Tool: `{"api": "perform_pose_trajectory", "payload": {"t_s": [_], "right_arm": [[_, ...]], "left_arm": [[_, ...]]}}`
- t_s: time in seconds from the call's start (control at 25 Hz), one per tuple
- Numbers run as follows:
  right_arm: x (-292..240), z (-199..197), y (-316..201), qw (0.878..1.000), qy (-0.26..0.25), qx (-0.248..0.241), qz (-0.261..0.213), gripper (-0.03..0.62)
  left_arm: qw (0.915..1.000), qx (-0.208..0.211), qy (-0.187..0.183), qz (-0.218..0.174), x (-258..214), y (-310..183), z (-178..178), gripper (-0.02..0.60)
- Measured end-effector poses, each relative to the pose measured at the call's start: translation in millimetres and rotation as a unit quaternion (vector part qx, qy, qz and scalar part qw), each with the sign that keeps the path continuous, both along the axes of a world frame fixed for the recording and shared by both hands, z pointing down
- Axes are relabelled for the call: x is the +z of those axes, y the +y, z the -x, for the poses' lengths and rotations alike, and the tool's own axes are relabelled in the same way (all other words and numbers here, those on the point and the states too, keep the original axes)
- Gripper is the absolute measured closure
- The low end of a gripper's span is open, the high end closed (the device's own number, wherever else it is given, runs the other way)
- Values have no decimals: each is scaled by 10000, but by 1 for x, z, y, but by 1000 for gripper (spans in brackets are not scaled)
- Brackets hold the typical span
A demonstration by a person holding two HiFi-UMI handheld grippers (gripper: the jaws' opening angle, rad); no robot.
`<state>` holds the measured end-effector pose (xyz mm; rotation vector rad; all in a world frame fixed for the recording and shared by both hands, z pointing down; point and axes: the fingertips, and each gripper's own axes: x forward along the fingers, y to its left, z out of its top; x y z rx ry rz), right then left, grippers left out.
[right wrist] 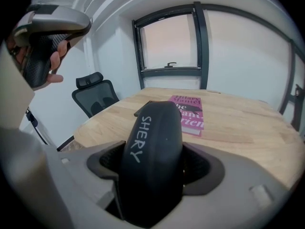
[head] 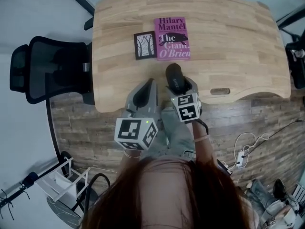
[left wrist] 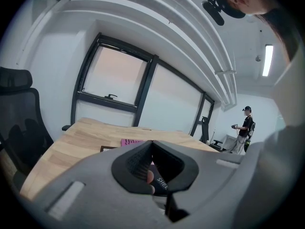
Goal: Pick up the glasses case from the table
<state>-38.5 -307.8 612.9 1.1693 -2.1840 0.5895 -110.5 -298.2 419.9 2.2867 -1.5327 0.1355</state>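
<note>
The black glasses case [head: 174,76] with white "SHERY" lettering is held lengthwise between the jaws of my right gripper [head: 177,86], over the front edge of the wooden table [head: 238,42]. In the right gripper view the case [right wrist: 152,147] fills the gap between both pads and sticks out ahead, off the tabletop. My left gripper [head: 150,83] hovers just left of it, its jaws together with nothing between them. In the left gripper view a bit of the case [left wrist: 160,180] shows below the closed left gripper [left wrist: 152,143].
A pink book [head: 172,38] and a small dark picture card [head: 145,45] lie mid-table, beyond the case. A black office chair [head: 43,70] stands at the table's left. Cables [head: 245,149] lie on the floor at right. A person [left wrist: 244,128] stands far off in the room.
</note>
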Motion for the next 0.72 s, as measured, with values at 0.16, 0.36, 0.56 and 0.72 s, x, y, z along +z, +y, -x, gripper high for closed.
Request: {"api": "perform_pose_trajectory", "payload": {"t_s": [0.16, 0.36, 0.56, 0.72], "right_arm": [[-28, -4, 7, 9996, -102, 118, -232, 229], [-60, -8, 18, 9980, -196, 236, -560, 229], [-88, -9, 35, 9955, -283, 333, -837, 229], [-111, -10, 53, 9927, -396, 429, -1058, 229]], "left_arm": [[9999, 51, -31, -119, -11, 13, 1, 580], [9994, 143, -80, -314, -23, 33, 3, 580], [9983, 231, -104, -516, -38, 53, 5, 580], [9972, 293, -131, -679, -50, 72, 7, 580]]}}
